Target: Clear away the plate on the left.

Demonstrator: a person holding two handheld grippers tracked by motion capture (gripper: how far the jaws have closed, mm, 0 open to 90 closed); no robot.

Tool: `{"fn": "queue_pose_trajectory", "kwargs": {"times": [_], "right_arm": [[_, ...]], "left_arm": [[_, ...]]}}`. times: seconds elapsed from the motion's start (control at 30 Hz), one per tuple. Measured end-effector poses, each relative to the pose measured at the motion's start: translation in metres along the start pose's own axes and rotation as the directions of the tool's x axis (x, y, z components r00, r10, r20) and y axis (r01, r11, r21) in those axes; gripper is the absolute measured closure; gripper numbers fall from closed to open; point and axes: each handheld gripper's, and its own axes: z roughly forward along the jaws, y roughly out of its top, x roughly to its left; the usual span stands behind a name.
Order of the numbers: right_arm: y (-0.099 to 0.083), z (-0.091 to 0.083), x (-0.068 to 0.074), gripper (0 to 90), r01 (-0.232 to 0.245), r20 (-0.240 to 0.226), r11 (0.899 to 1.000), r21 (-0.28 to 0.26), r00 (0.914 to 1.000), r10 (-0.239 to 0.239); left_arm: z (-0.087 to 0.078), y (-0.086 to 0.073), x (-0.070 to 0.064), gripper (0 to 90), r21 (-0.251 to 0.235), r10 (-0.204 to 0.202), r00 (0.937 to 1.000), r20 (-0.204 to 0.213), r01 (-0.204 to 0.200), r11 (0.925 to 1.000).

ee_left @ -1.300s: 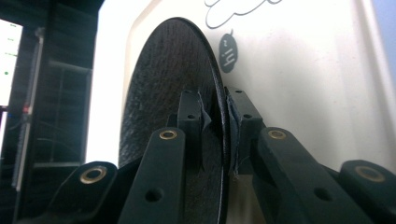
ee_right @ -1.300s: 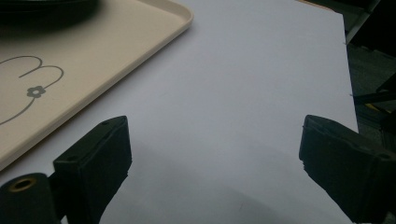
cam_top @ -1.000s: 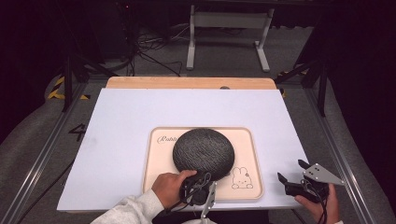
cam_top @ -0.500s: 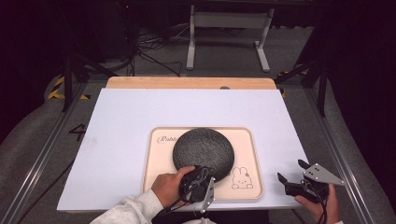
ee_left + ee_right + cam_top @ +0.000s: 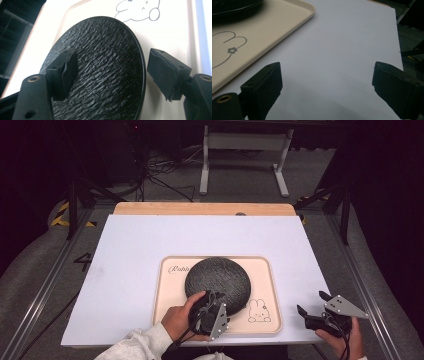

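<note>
— Dark floor and cables lie beyond the white table (image 5: 150, 250); what has changed at your end of it?

— A second ago my left gripper (image 5: 209, 312) sat at the near rim of the black plate (image 5: 218, 279). Since then I've pushed it a little forward and turned it, so it now overlaps that rim. The plate itself hasn't shifted; it lies flat on the cream tray (image 5: 265, 285), just beside the printed rabbit (image 5: 259, 311).

— So what does that mean for the job?

— I judge I'm lining up a grip on the plate's edge, not yet taking it.

— How do your fingers stand?

— On the left they're spread wide. In the left gripper view one pad (image 5: 65, 72) hangs over the plate's textured face and the other pad (image 5: 165, 72) sits outside the rim over the tray. Neither is pressing anything that I can see.

— And the right?

— My right gripper (image 5: 317, 312) waits well apart at the table's near right corner, jaws wide, holding nothing, bare table between them.
</note>
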Motion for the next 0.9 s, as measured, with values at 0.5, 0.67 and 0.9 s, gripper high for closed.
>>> {"fn": "queue_pose_trajectory", "kwargs": {"times": [0.5, 0.67, 0.9], "right_arm": [[0.0, -0.001, -0.001, 10.1, 0.0, 0.004, 1.0, -0.005, 1.0, 0.0], [0.0, -0.001, 0.0, 10.1, 0.005, 0.004, 1.0, -0.007, 1.0, -0.005], [0.0, -0.001, 0.0, 10.2, 0.005, 0.01, 1.0, -0.006, 0.9999, -0.005]], "left_arm": [[-0.009, -0.005, 0.012, 20.0, -0.072, -0.073, 0.9973, -0.001, 0.073, 0.9948], [-0.017, -0.012, 0.021, 16.9, -0.082, -0.099, 0.9951, 0.004, 0.099, 0.9917], [-0.024, -0.019, 0.035, 15.2, -0.093, -0.139, 0.9903, 0.003, 0.138, 0.986]]}}
